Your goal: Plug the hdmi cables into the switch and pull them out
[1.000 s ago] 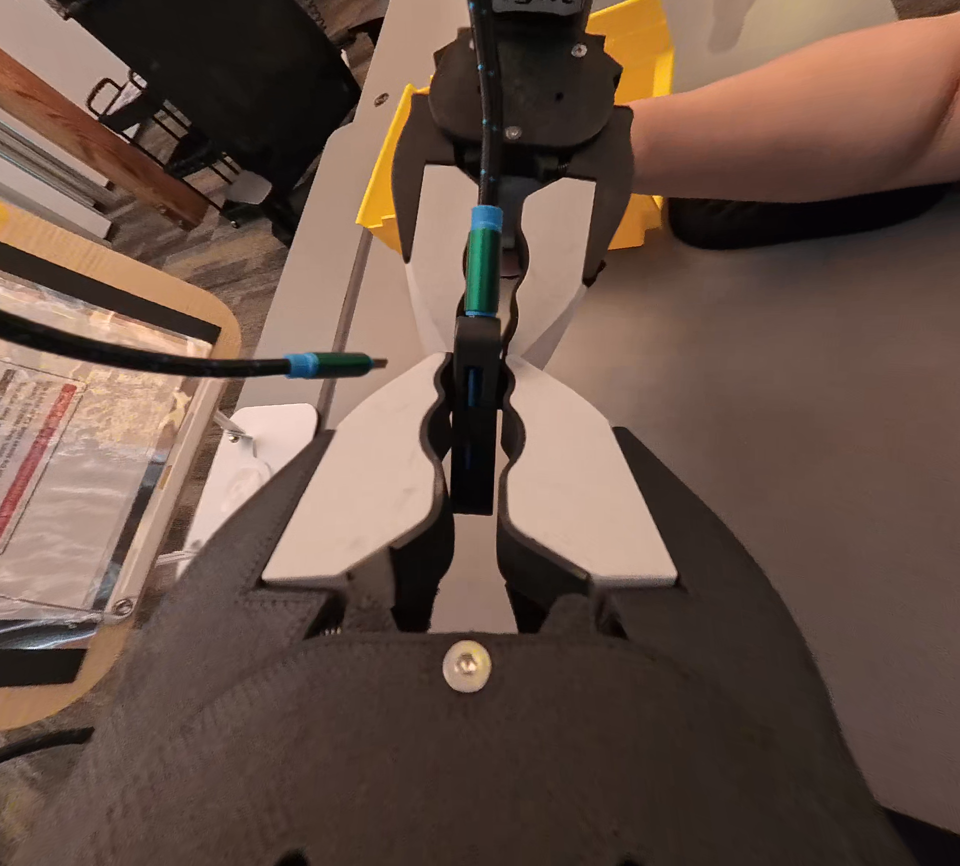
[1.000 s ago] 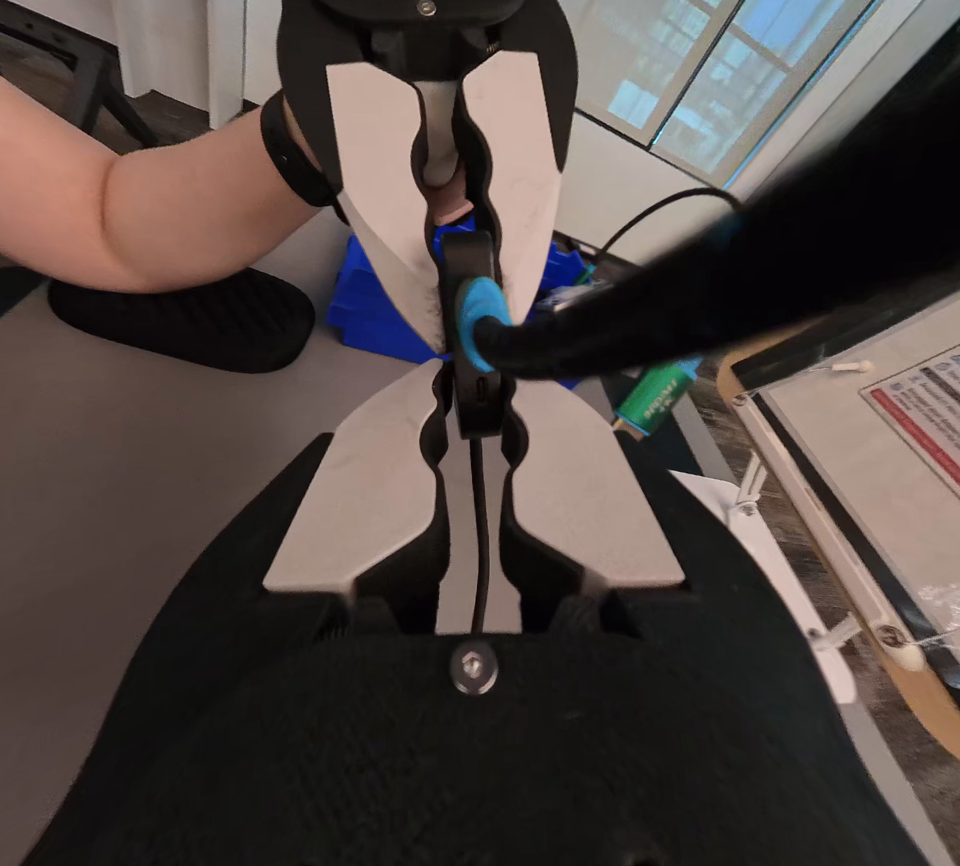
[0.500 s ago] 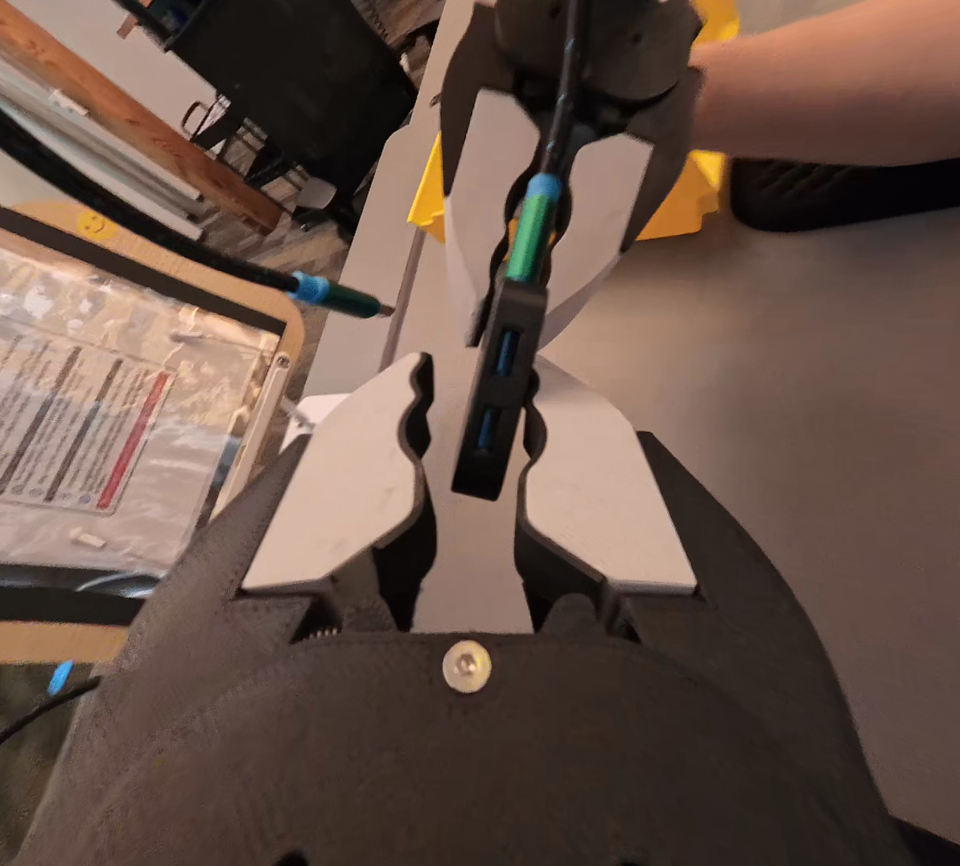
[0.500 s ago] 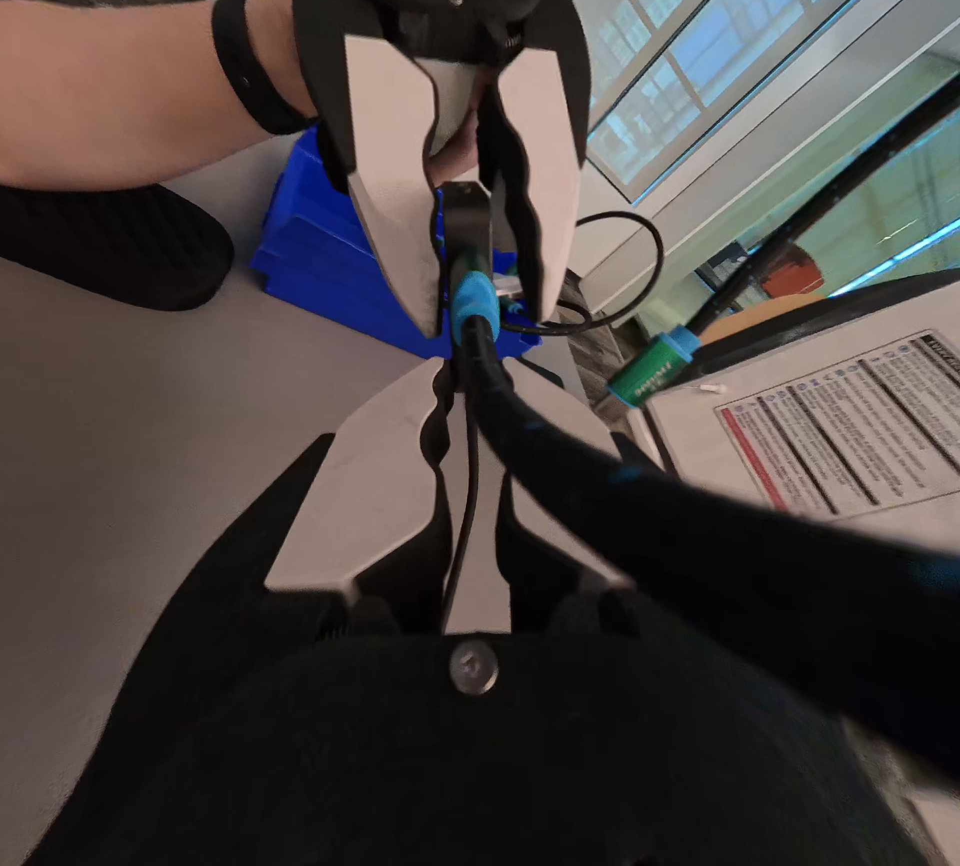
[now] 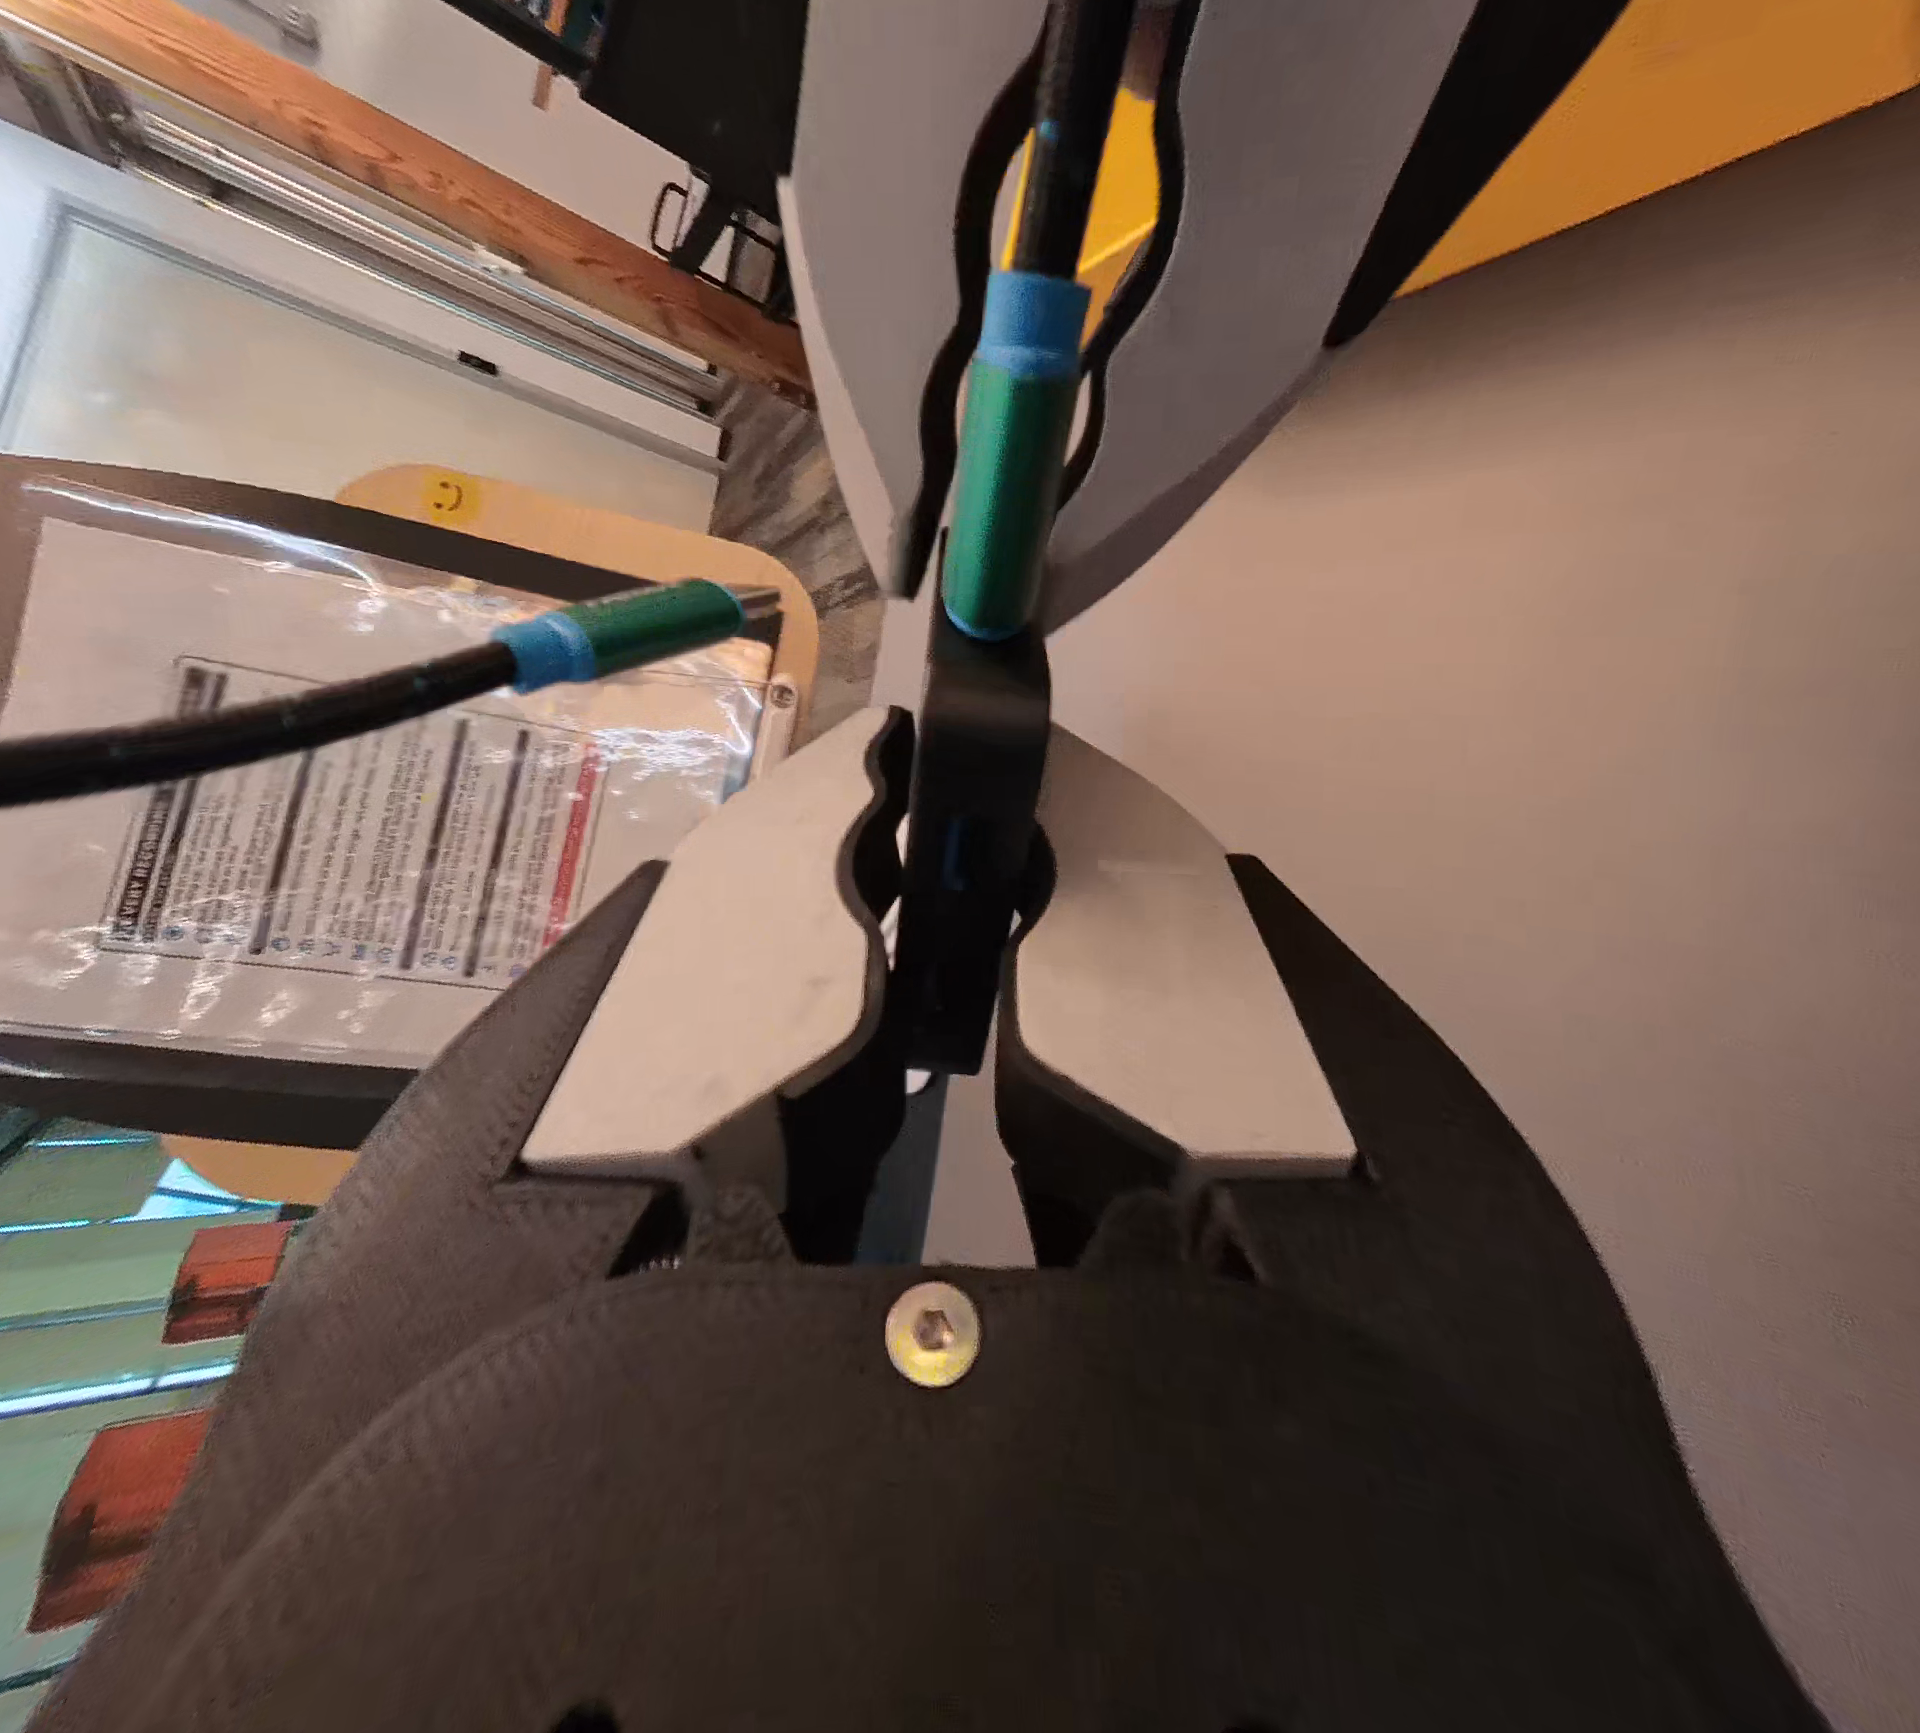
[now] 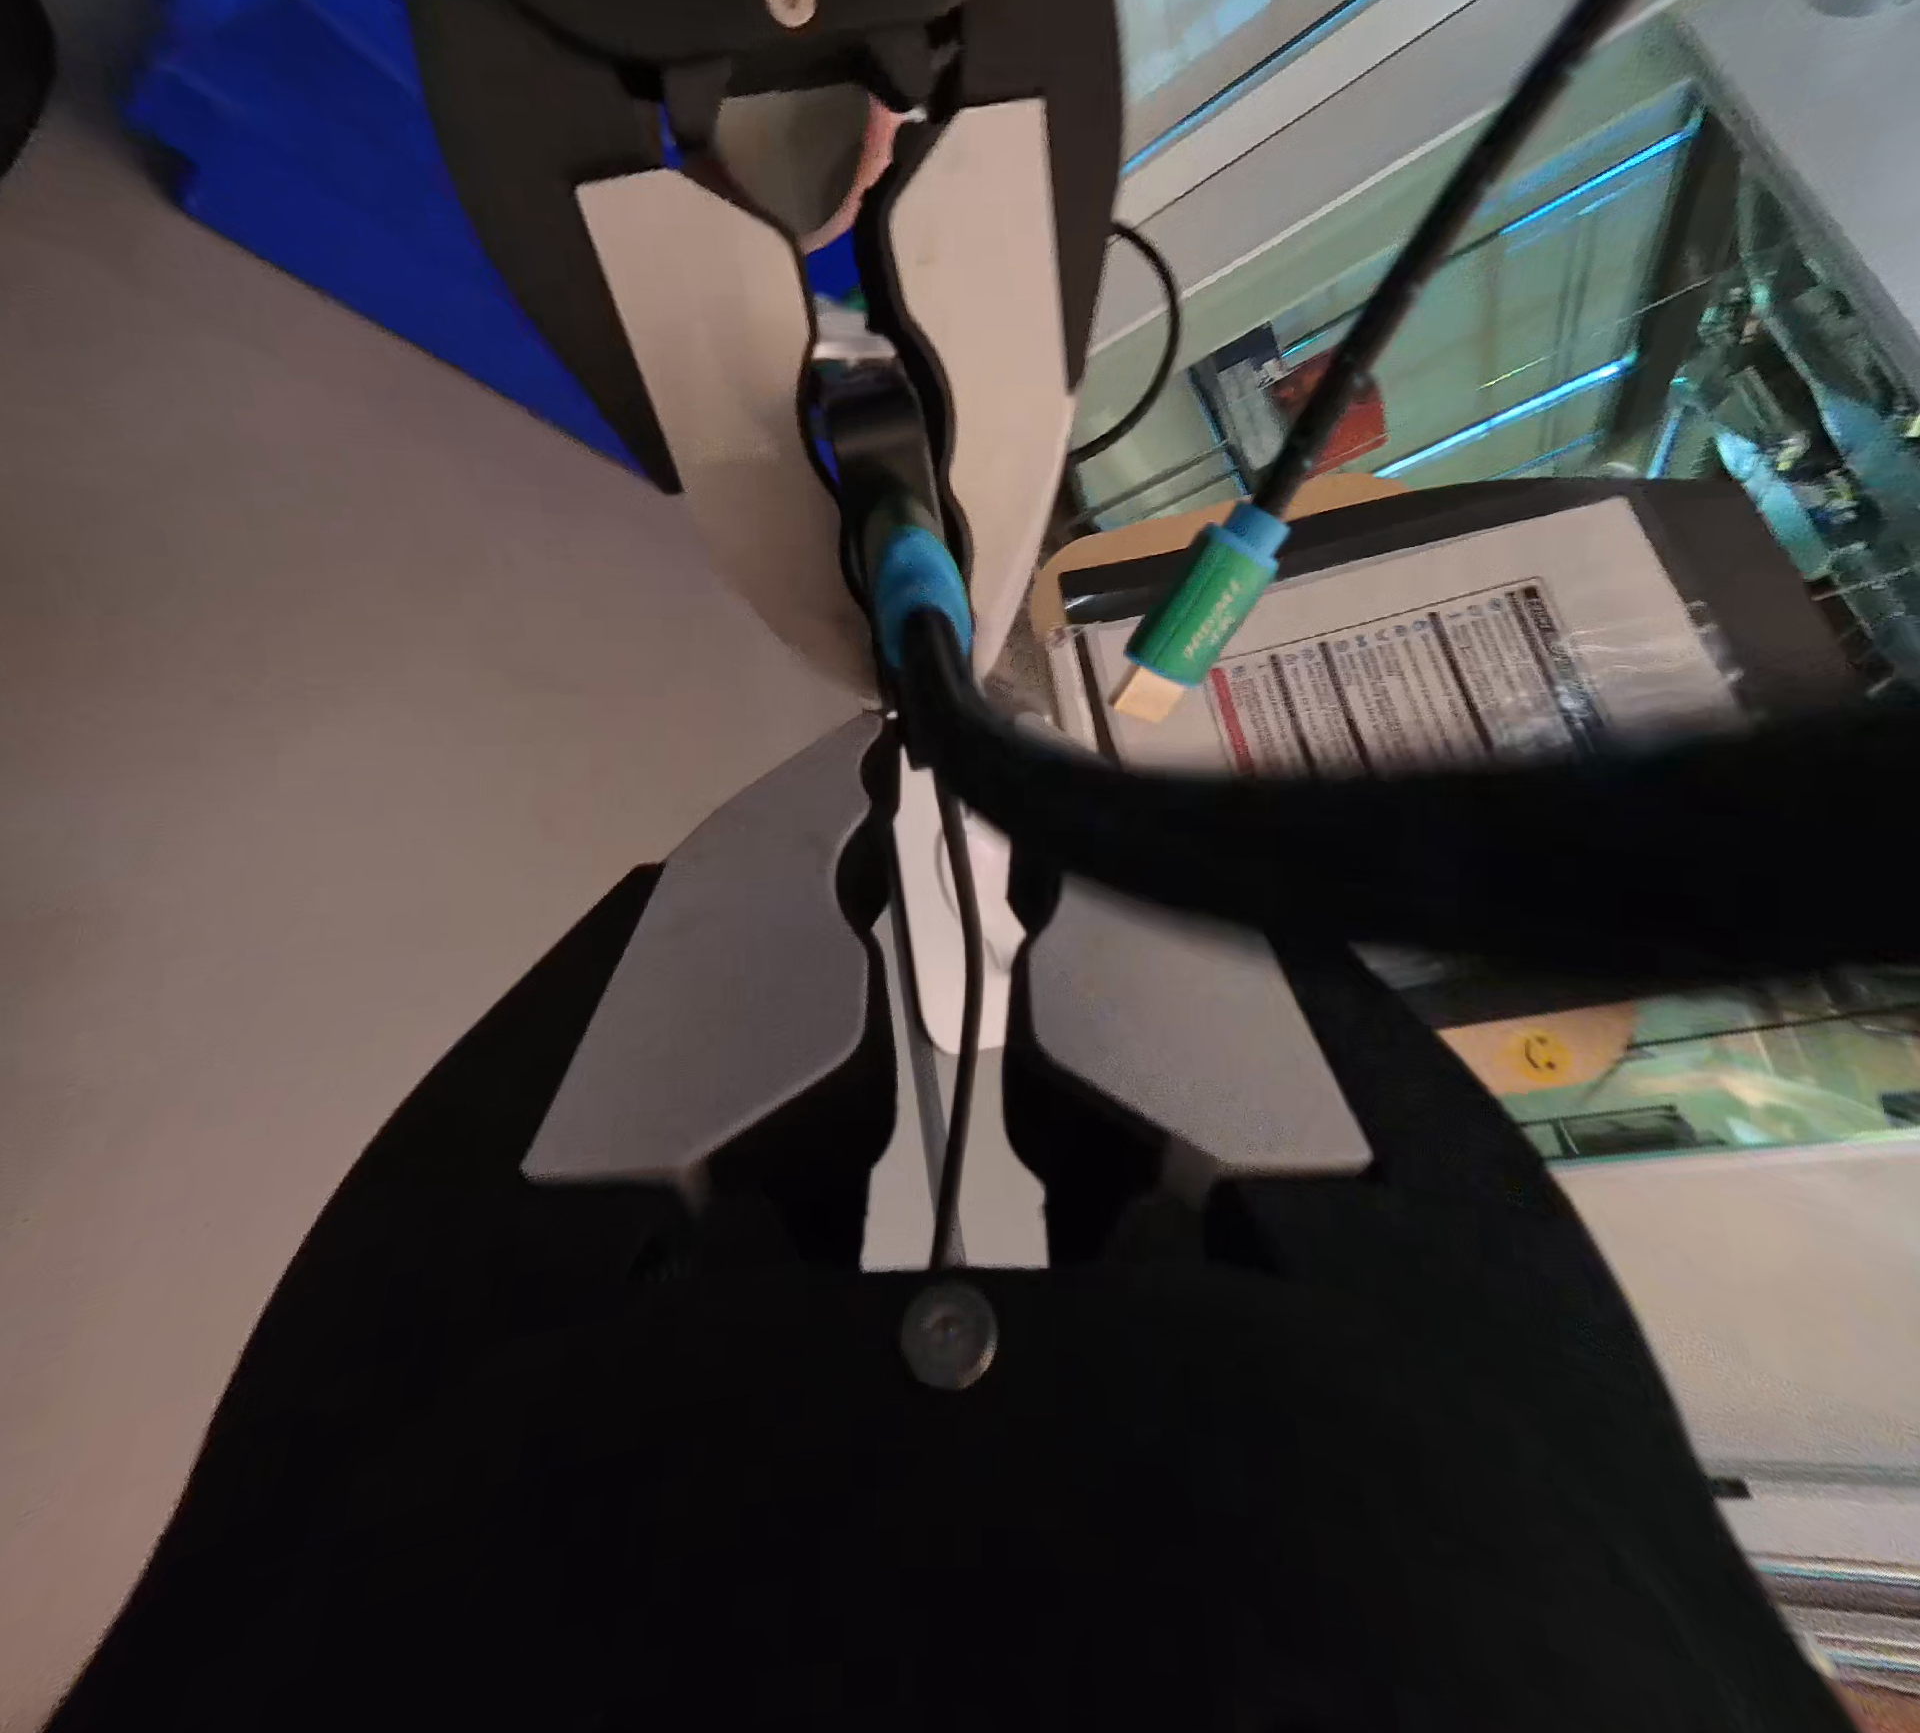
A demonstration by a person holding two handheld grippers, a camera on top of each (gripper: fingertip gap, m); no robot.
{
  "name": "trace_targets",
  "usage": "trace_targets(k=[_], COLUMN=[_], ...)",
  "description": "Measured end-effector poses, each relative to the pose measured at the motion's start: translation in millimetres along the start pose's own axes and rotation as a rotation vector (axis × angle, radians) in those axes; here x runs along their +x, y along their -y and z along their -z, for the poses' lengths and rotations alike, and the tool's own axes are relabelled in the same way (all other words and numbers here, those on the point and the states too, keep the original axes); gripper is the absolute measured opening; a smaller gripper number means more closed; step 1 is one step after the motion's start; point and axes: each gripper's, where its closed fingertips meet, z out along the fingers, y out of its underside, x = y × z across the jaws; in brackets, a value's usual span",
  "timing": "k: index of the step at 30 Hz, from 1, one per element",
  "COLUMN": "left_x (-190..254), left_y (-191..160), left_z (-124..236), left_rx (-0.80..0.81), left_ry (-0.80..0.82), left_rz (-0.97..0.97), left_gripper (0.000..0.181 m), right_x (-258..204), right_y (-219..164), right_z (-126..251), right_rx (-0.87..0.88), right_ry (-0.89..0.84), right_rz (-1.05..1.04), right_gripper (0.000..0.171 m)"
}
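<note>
In the left wrist view my left gripper (image 5: 971,727) is shut on the black switch (image 5: 971,852), held edge-on above the grey table (image 5: 1507,852). My right gripper (image 5: 977,592) faces it, tip to tip, shut on a green HDMI plug (image 5: 1003,499) with a blue collar. The plug's end sits against the switch's top with no metal tip showing. In the right wrist view my right gripper (image 6: 935,758) meets the left gripper (image 6: 935,675); the blue collar (image 6: 914,582) and thick black cable (image 6: 1351,810) bend right. A second green HDMI plug (image 5: 644,623) hangs free to the left, gold tip bare (image 6: 1195,623).
A yellow bin (image 5: 1558,73) stands behind the right gripper, and a blue bin (image 6: 312,177) behind the left one. A laminated sheet on a wood-edged board (image 5: 312,800) lies off the table's edge. A thin black lead (image 6: 961,1008) runs between my right fingers.
My left gripper, open around the tilted switch half a second ago, is shut on it again and the switch is straight. The two grippers have come closer together, and both have tilted.
</note>
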Motion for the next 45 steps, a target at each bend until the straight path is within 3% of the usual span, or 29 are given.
trace_targets(k=[1, 4, 8, 11, 13, 18, 28, 34, 40, 45], left_x=[-5, -32, -55, -58, -58, -55, -61, -59, -62, -64], left_y=[-1, -11, -17, -18, -20, -22, -21, -15, -18, -8], left_z=[1, 8, 19, 19, 17, 10, 8, 11, 8, 13], left_rx=[0.003, -0.037, -0.080, -0.102, -0.129, -0.162, -0.160, -0.100, -0.135, -0.092], left_ry=[0.027, 0.204, 0.382, 0.411, 0.421, 0.427, 0.450, 0.429, 0.444, 0.455], left_rz=[-0.006, -0.077, -0.174, -0.190, -0.207, -0.232, -0.172, -0.193, -0.166, -0.167], left_gripper=[0.015, 0.014, 0.014, 0.014, 0.014, 0.014, 0.015, 0.015, 0.015, 0.014], right_x=[6, 24, 16, 17, 21, 20, 25, 24, 26, 29], right_y=[1, 8, 27, 37, 42, 37, 37, 38, 35, 40], right_z=[3, 12, 11, -1, -5, -10, -9, -2, -5, 5], right_rx=[0.025, 0.106, 0.247, 0.290, 0.315, 0.259, 0.221, 0.275, 0.203, 0.249], right_ry=[-0.027, -0.067, 0.135, 0.125, 0.066, 0.024, -0.050, 0.090, 0.008, 0.099], right_rz=[-0.023, -0.185, -0.563, -0.696, -0.736, -0.757, -0.819, -0.906, -0.926, -1.010], right_gripper=[0.020, 0.031, 0.052, 0.043, 0.031, 0.021, 0.022, 0.022, 0.022, 0.022])
